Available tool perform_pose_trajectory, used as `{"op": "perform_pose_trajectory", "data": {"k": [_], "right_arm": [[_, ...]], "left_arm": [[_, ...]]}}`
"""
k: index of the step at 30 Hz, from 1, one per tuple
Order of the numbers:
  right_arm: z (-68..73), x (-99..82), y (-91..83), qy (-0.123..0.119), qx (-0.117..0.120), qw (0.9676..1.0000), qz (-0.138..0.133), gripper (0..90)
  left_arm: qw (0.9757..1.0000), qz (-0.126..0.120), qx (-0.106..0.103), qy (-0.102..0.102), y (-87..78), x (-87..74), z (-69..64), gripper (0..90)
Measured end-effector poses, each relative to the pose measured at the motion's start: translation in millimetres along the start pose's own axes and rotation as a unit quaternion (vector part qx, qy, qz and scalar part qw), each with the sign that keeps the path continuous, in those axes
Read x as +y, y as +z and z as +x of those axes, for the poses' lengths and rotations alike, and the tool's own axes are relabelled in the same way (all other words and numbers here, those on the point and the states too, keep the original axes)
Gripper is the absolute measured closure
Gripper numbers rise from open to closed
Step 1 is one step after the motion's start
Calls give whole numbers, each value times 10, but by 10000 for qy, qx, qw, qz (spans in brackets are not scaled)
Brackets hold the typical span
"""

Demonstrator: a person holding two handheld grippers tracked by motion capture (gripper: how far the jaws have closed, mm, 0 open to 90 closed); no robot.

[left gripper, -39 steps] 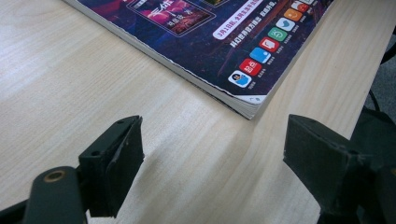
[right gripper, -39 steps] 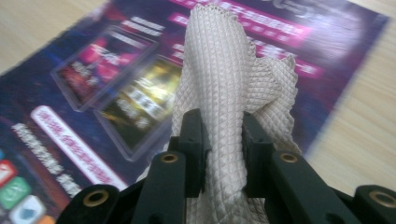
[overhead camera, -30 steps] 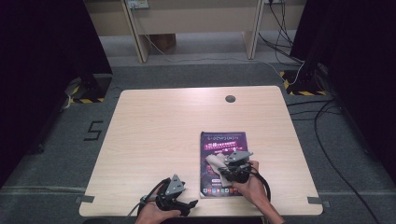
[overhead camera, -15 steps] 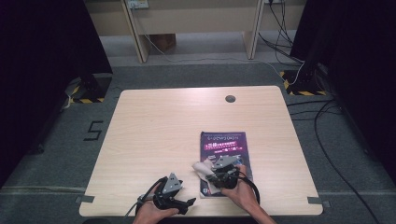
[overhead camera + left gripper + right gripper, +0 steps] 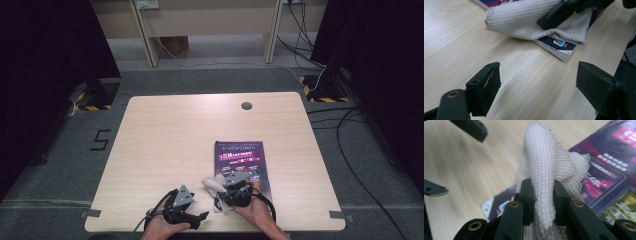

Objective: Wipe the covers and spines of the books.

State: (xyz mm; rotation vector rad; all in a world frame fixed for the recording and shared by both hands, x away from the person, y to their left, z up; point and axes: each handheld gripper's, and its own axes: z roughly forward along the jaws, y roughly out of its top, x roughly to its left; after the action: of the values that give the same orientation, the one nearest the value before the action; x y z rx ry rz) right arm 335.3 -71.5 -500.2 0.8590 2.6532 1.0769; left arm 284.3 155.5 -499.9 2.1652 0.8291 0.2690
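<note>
A dark purple magazine [image 5: 242,160] lies on the wooden table [image 5: 180,135], right of centre toward the front. My right gripper [image 5: 223,187] is over its near left corner, shut on a beige waffle-weave cloth [image 5: 212,183]. In the right gripper view, the cloth [image 5: 541,157] rises bunched between the jaws [image 5: 543,195], with the magazine [image 5: 609,177] beneath. My left gripper [image 5: 202,217] rests near the front edge, open and holding nothing. In the left gripper view its jaws [image 5: 541,82] stand wide over bare wood, and the cloth [image 5: 524,17] drapes over the magazine's corner [image 5: 560,46] ahead.
A round cable hole [image 5: 246,106] sits near the table's far edge. The table's front edge lies just behind both hands. Cables trail over the grey floor at right [image 5: 350,150]. Desk legs [image 5: 147,35] stand beyond the table.
My right gripper has slid left and a little nearer across the magazine's lower part, dragging the cloth with it. The left gripper has stayed put.
</note>
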Motion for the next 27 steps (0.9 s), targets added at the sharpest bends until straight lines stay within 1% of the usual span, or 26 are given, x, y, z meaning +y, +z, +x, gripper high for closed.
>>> {"op": "perform_pose_trajectory", "data": {"k": [2, 4, 5, 10, 14, 20, 24, 27], "right_arm": [[30, 2, 10, -34, 63, 10000, -16, 748], [47, 3, 12, -69, 65, 10000, -13, 748], [46, 1, 9, -88, 58, 9999, -14, 747], [-11, -33, -37, -16, 36, 10000, 14, 748], [15, -60, -63, -51, 45, 10000, 25, 752], [136, -67, -50, -159, 193, 9997, 22, 754], [224, -60, -28, -229, 308, 9993, -4, 755], [235, -53, -22, -263, 312, 9992, -6, 753]], "left_arm": [[10000, 5, 29, -11, -5, -7, 6, 190], [10000, -5, 27, -34, -10, -3, 11, 190], [10000, -10, 40, -40, -11, -7, 13, 190], [9999, -37, 70, -77, -44, -12, 41, 190], [9999, -45, 103, -122, -62, -23, 66, 188], [9996, -75, 172, -218, -107, -54, 110, 185], [9996, -47, 169, -201, -106, -57, 105, 183], [9997, -46, 166, -196, -106, -55, 100, 183]]}}
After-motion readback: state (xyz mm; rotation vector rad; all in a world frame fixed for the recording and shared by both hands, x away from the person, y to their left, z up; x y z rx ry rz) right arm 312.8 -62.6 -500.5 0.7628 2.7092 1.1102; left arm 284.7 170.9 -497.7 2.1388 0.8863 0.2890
